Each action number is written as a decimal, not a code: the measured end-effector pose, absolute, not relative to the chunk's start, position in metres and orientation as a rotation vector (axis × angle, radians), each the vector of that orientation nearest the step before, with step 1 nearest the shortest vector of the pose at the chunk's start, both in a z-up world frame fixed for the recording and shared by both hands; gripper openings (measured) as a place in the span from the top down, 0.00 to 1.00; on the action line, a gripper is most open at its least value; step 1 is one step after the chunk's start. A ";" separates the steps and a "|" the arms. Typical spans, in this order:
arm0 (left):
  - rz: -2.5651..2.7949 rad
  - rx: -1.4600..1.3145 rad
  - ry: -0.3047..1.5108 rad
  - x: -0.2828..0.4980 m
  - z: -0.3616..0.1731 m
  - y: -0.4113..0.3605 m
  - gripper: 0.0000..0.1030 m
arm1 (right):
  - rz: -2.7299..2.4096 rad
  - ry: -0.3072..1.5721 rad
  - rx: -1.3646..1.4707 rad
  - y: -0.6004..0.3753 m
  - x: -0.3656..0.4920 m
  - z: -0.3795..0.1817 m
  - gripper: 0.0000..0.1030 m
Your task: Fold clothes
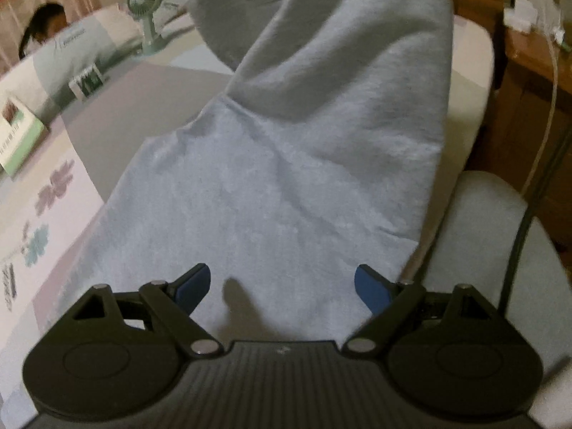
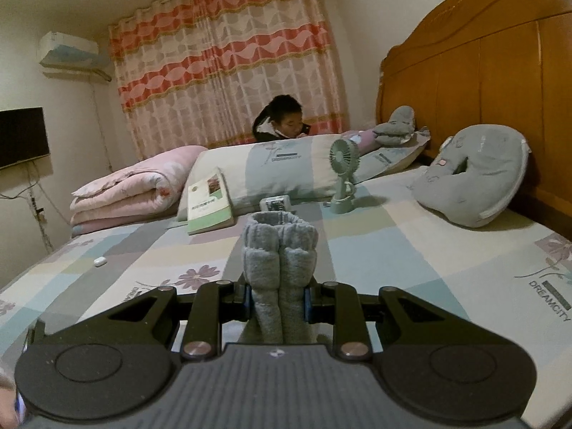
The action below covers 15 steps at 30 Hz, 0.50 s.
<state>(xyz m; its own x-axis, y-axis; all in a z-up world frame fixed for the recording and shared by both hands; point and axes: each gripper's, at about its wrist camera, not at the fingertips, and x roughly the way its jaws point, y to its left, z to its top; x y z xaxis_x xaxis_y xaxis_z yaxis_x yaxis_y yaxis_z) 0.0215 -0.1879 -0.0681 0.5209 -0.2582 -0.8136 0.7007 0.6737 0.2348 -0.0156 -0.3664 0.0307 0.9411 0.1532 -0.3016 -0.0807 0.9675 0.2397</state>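
- Right gripper (image 2: 278,302) has its fingers clamped on a bunched grey cuff (image 2: 280,250), lifted above the bed (image 2: 411,243).
- Left gripper (image 1: 282,286) hovers, fingers wide, over the pale blue garment (image 1: 286,178) — partly raised, partly draped near the bed's edge.
- No flat, finished fold is visible — folding looks underway.

Left wrist view close above a grey garment (image 1: 286,178), facing along the bed (image 1: 82,114), right wrist view low over the sheet toward the curtain (image 2: 221,71) — shared: fan (image 1: 144,18), book (image 1: 18,132).
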 end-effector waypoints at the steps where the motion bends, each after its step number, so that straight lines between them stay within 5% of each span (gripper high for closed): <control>1: -0.605 0.595 0.838 0.021 -0.064 -0.177 0.14 | 0.127 0.326 0.225 -0.364 -0.015 0.031 0.71; 15: -0.398 0.470 0.864 0.005 -0.029 -0.020 0.14 | 0.236 0.366 0.004 -0.255 -0.001 0.054 0.72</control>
